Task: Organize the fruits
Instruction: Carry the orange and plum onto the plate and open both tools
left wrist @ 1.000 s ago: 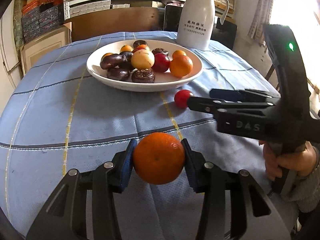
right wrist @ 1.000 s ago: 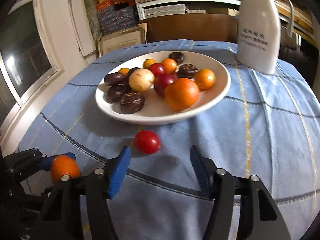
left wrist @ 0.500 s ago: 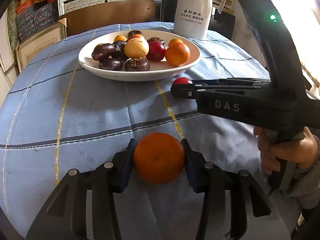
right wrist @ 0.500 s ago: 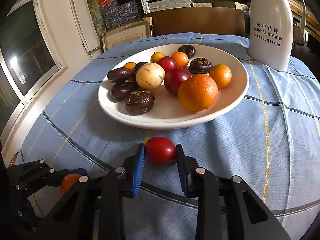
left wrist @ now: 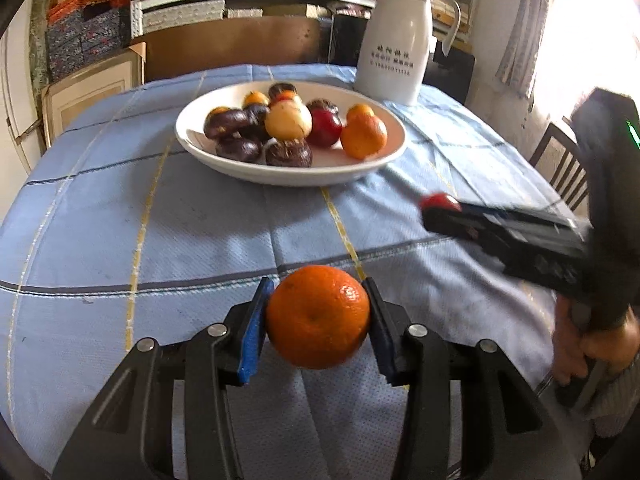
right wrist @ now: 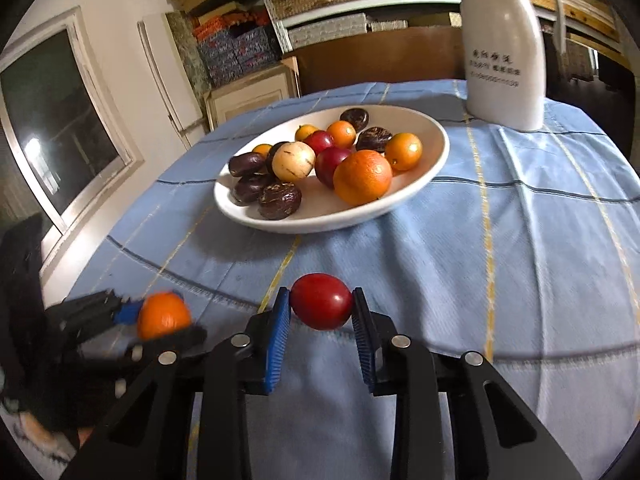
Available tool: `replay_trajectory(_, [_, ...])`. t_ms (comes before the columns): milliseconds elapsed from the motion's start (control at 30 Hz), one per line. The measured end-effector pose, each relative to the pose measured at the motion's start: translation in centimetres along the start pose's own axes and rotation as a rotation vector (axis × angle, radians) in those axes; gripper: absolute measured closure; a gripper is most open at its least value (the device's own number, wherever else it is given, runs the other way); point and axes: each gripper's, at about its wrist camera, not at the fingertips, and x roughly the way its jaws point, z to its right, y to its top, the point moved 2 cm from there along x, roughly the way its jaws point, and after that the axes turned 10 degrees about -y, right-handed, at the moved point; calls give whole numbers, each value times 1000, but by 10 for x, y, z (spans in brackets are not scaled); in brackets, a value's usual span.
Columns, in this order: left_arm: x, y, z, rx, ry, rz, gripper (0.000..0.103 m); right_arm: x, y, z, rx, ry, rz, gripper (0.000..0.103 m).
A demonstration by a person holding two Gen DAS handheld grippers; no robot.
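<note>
My left gripper is shut on an orange, held above the blue tablecloth near the table's front edge. The same orange shows at the lower left of the right wrist view. My right gripper is shut on a small red fruit, lifted just off the cloth in front of the plate. That red fruit peeks above the right gripper's fingers in the left wrist view. A white plate farther back holds several oranges, red fruits, dark purple fruits and one pale round fruit.
A white thermos jug stands behind the plate at the back right. A person's hand grips the right tool's handle. Shelves with boxes line the back wall, and a wooden chair stands at the table's right.
The right gripper closed on the red fruit, raised it slightly and drew it back from the plate. The left gripper kept holding the orange in about the same place.
</note>
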Motion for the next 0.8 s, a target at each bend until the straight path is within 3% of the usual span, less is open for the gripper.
replay_trajectory(167, [-12,26,-6,-5,23,51,59,-27,0,5,17,18,70,72])
replay_trajectory(400, [-15,93,-23,-13,74,114,59,-29,68,15,47,11,134,72])
replay_trajectory(600, [10,141,-42,-38,106,143,59,13,117,28,97,-17,114,72])
replay_trajectory(800, [56,166,-62,-40,144,106,59,75,136,30,112,-29,40,72])
